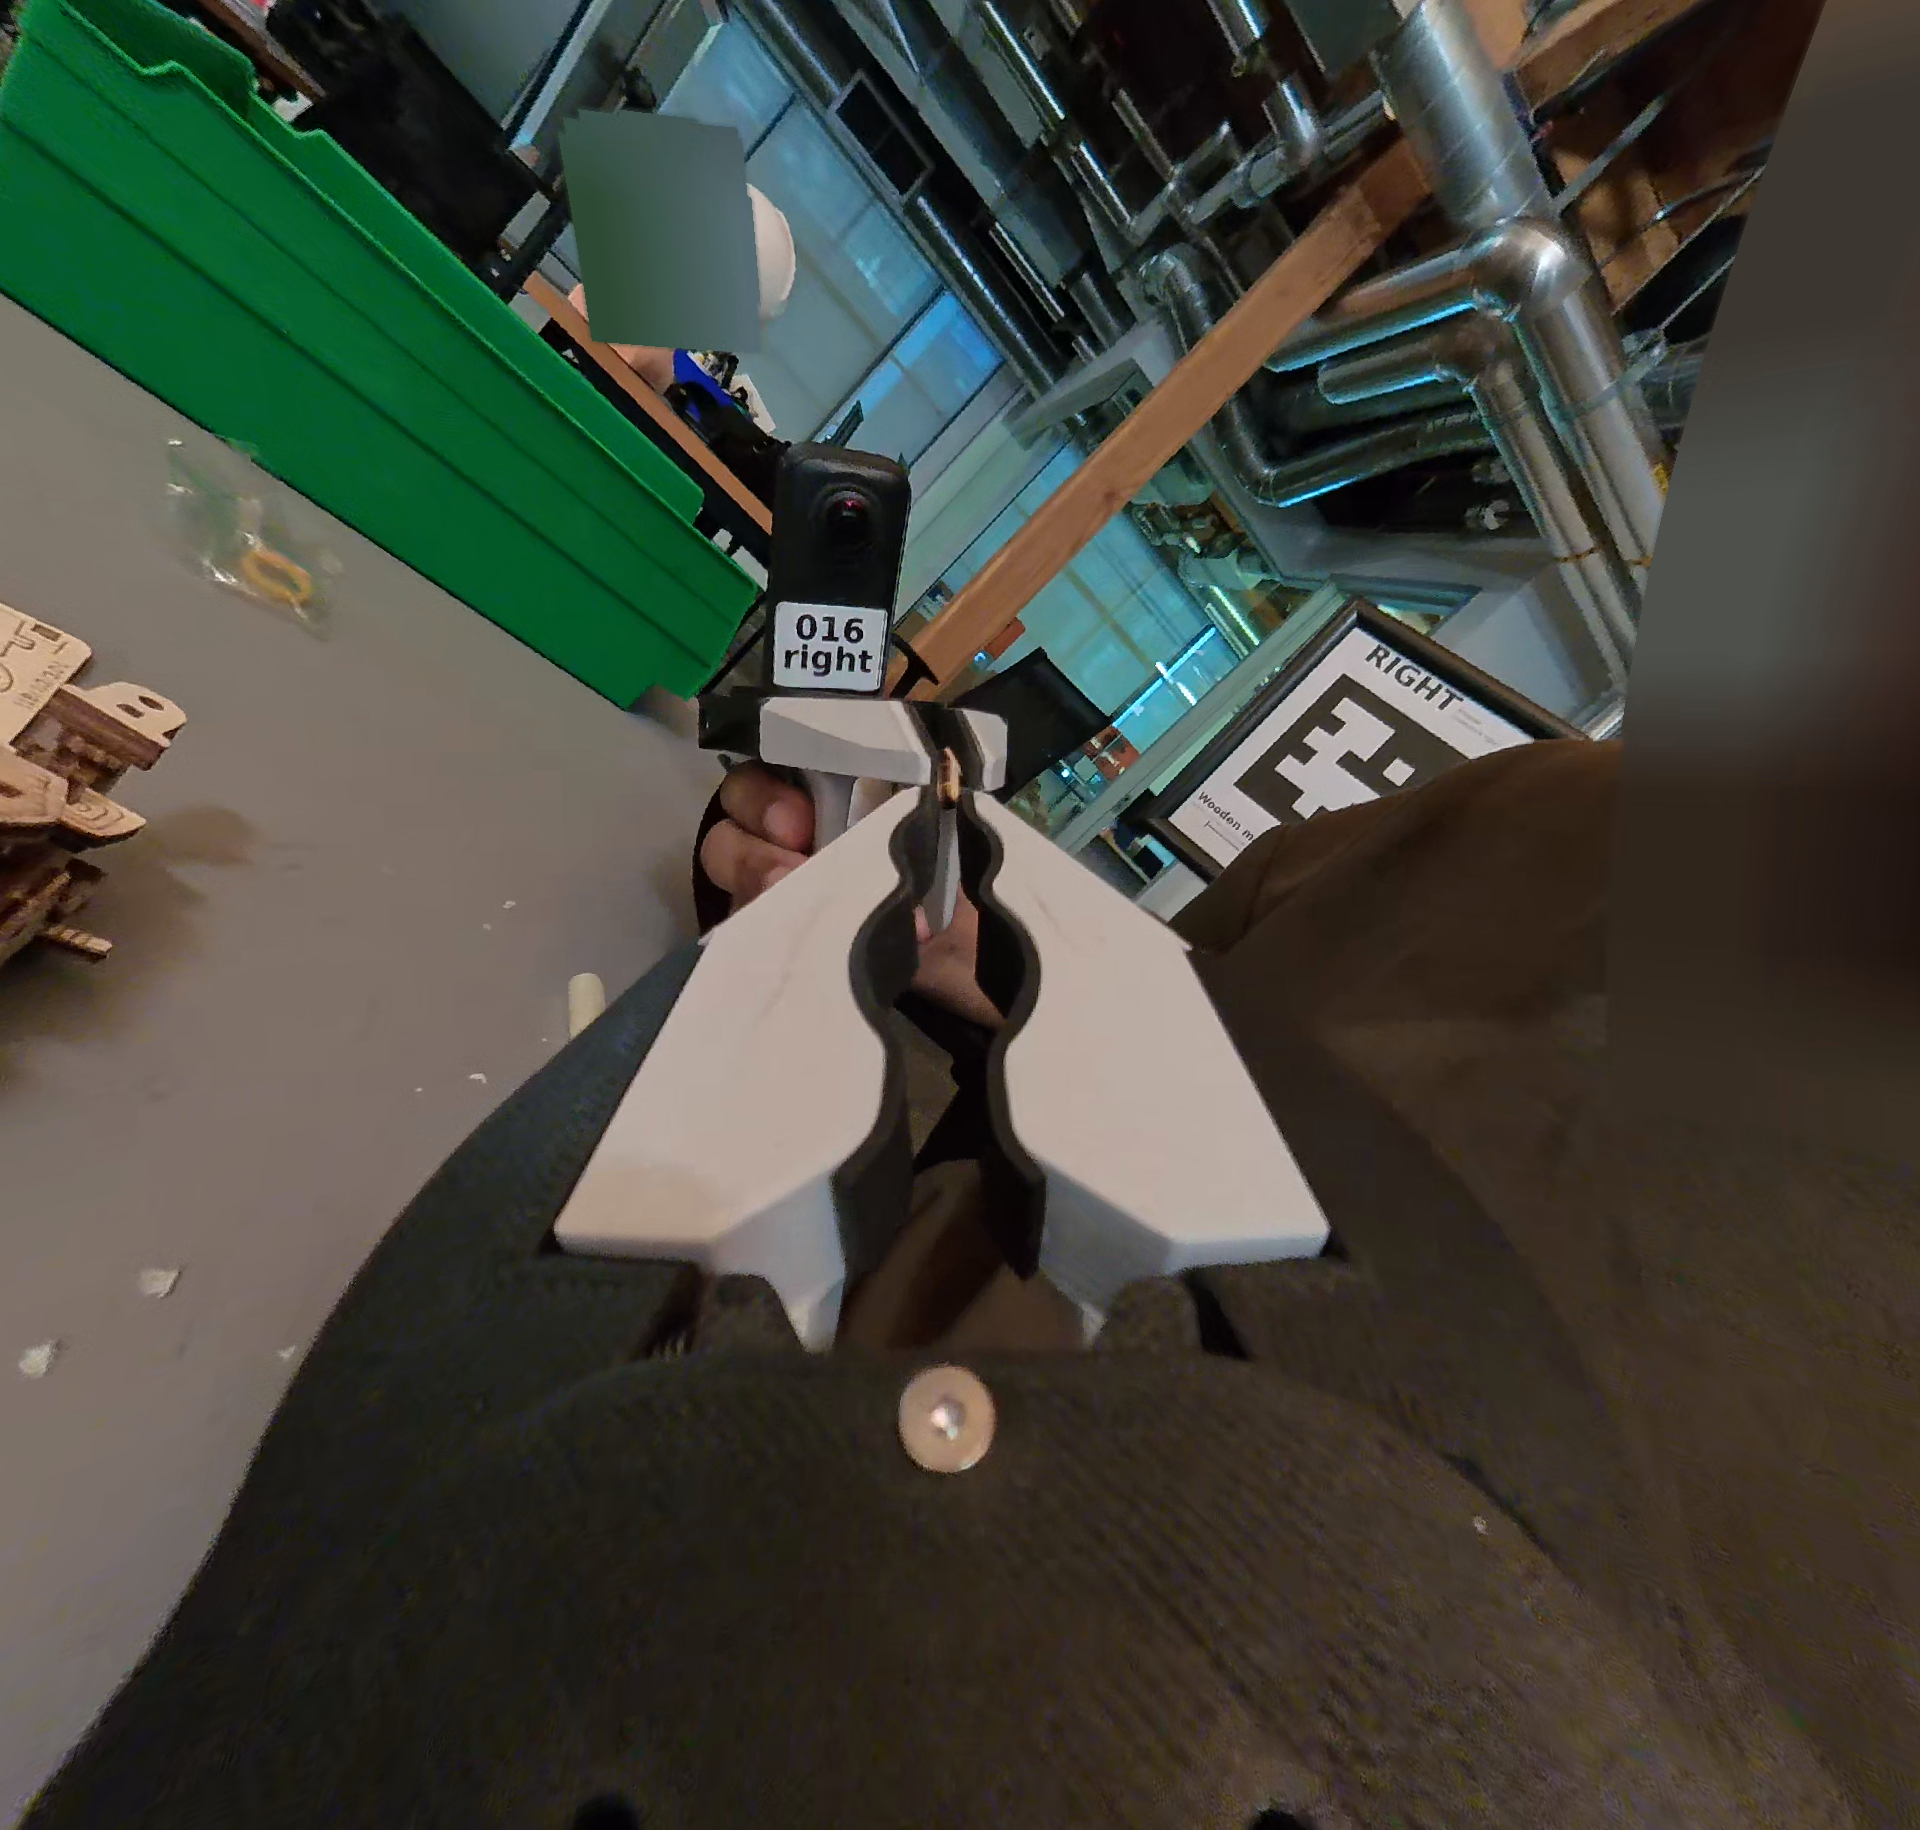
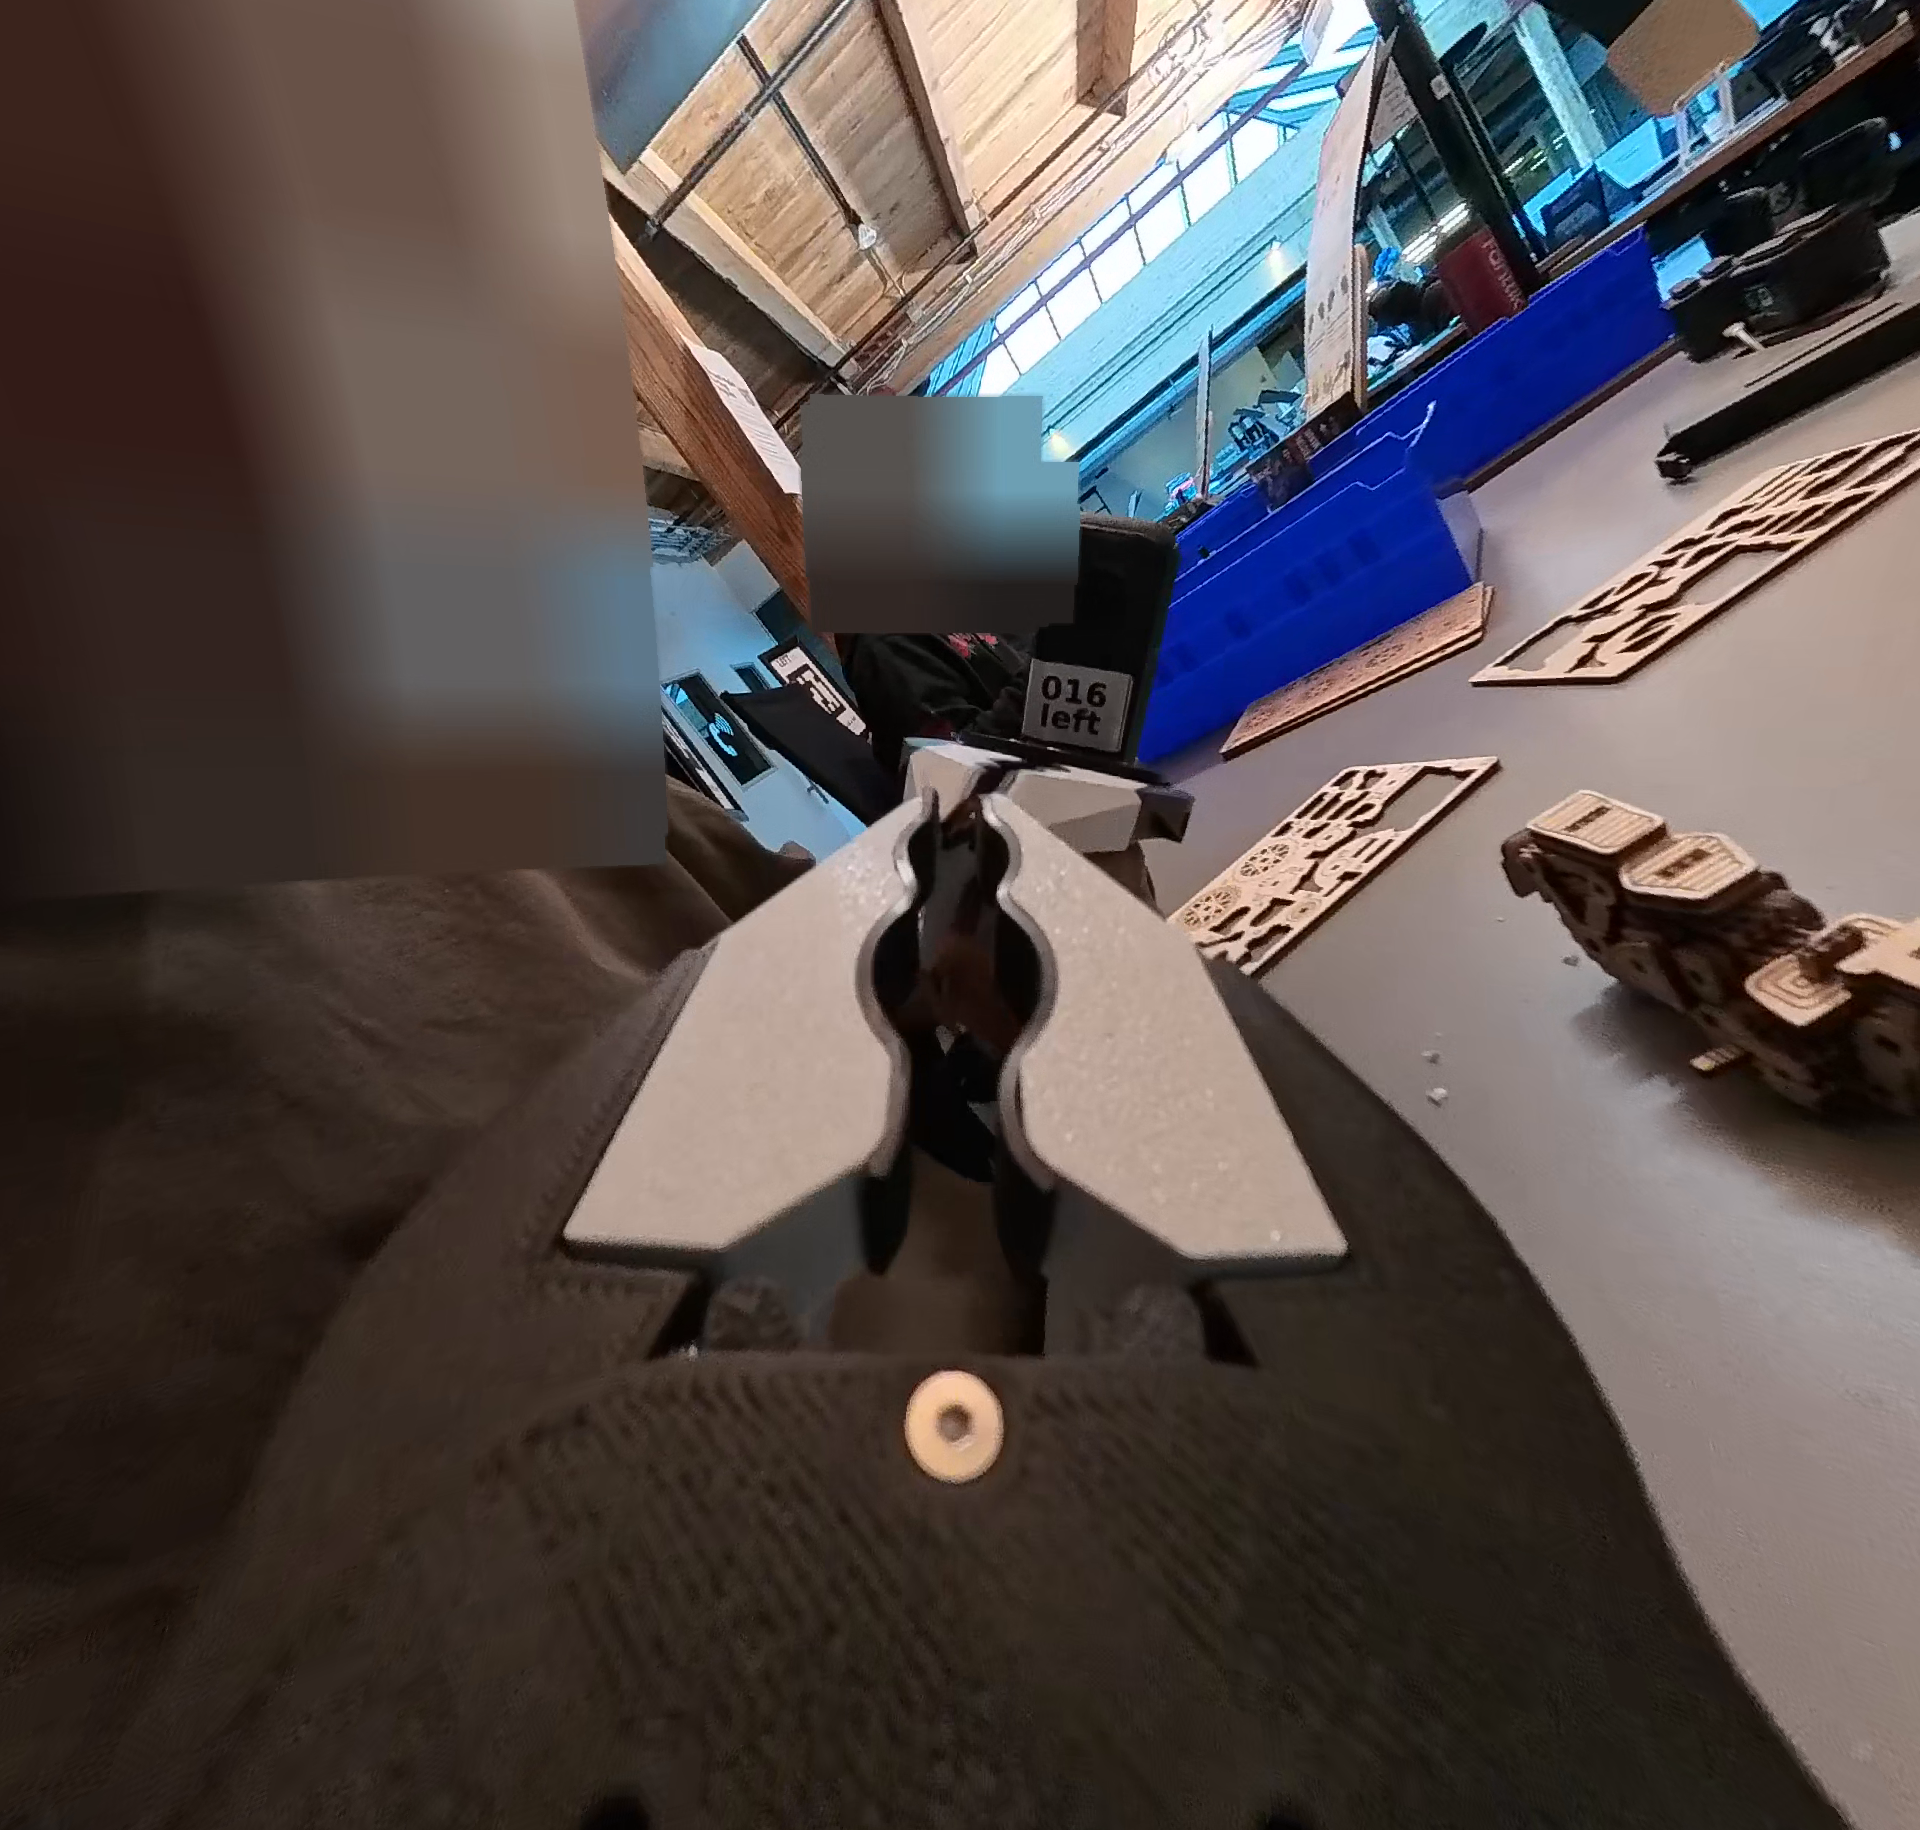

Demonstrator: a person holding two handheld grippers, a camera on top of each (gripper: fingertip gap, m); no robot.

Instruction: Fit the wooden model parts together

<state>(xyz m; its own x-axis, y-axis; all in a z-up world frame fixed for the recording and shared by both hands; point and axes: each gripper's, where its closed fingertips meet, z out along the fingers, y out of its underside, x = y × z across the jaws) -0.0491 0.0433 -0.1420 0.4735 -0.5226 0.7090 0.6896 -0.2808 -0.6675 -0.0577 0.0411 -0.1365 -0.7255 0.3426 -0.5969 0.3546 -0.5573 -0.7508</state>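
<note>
My two grippers face each other tip to tip above the grey table. My left gripper [image 1: 945,801] has its white fingers drawn together on a small tan wooden piece [image 1: 948,778] that sticks out just past its tips. My right gripper [image 2: 961,806] has its jaws close together, and I see nothing between them. It also shows head-on in the left wrist view [image 1: 883,741], held by a hand, almost touching the wooden piece. The left gripper appears in the right wrist view [image 2: 1023,793]. A partly built wooden model [image 2: 1704,949] lies on the table to the right.
Cut-out wooden sheets [image 2: 1340,845] lie on the table [image 2: 1558,1365] beside a blue bin [image 2: 1330,575]. In the left wrist view a stack of wooden parts [image 1: 62,772] lies at the left, with green bins [image 1: 312,326] behind and a small plastic bag [image 1: 249,544]. A brown sleeve [image 1: 1455,1053] is close by. The tips of both grippers are at nearly the same place.
</note>
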